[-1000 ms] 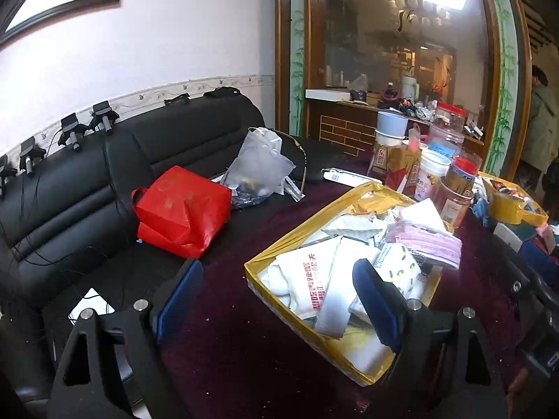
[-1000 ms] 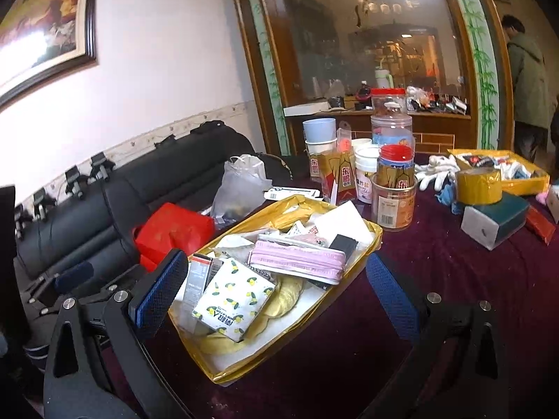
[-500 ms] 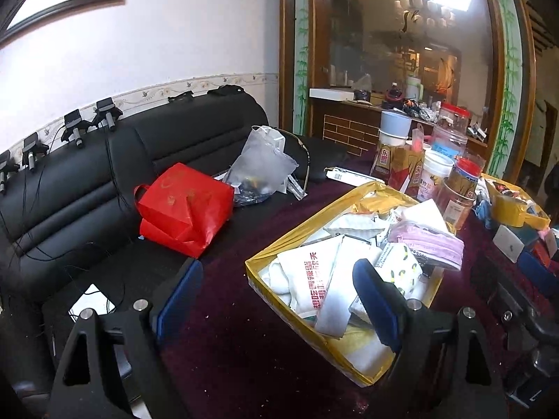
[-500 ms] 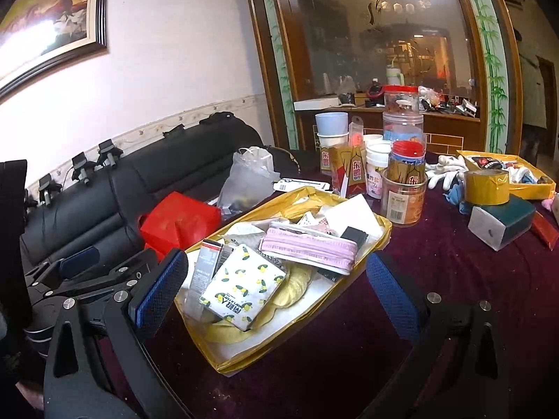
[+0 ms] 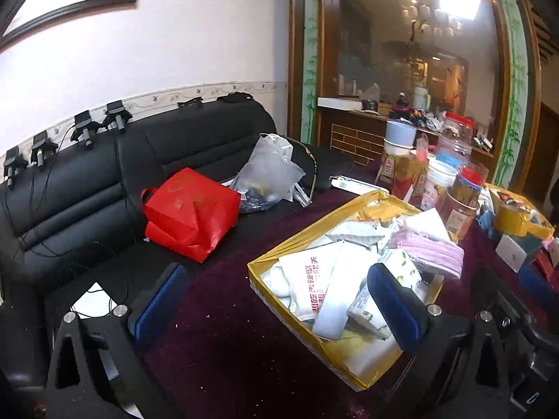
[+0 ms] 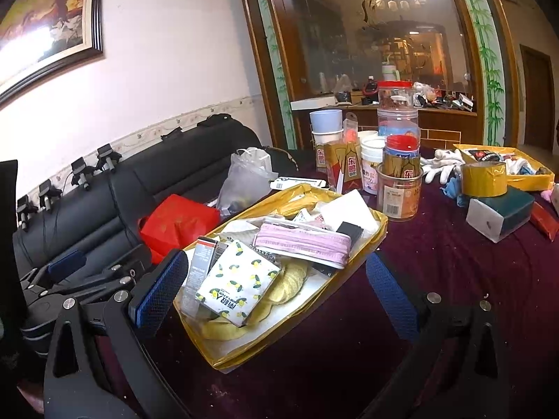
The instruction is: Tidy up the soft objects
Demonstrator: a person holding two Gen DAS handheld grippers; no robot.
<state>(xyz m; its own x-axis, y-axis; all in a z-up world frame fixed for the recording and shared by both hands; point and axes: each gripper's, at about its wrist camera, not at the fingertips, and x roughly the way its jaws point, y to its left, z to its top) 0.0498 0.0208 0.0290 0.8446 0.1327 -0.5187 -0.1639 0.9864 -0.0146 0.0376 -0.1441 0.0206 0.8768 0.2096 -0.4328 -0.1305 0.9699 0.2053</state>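
The left tool [image 5: 276, 309] is released, its blue-padded fingers [image 5: 159, 302] spread wide and holding nothing; it hovers over the near left edge of the surface [image 5: 223, 342], which is covered in dark maroon cloth. The yellow tray [image 5: 297, 241] of soft objects lies just beyond and to the right of this tool, with the right finger overlapping the tray's near corner in the view. The right tool [image 6: 274, 291] is likewise released and empty, positioned at the near edge of the surface with the yellow tray [image 6: 379, 227] lying between and just beyond its fingers [image 6: 391, 295]. Inside the tray, a lemon-print pouch [image 6: 234, 284] rests at the near end, close to the left finger of the right tool, and a pink pleated pouch [image 6: 302, 244] lies across the tray's middle. A white printed packet [image 5: 307, 279] occupies the tray's left side. Jars [image 6: 400, 181] stand past the tray's far edge.
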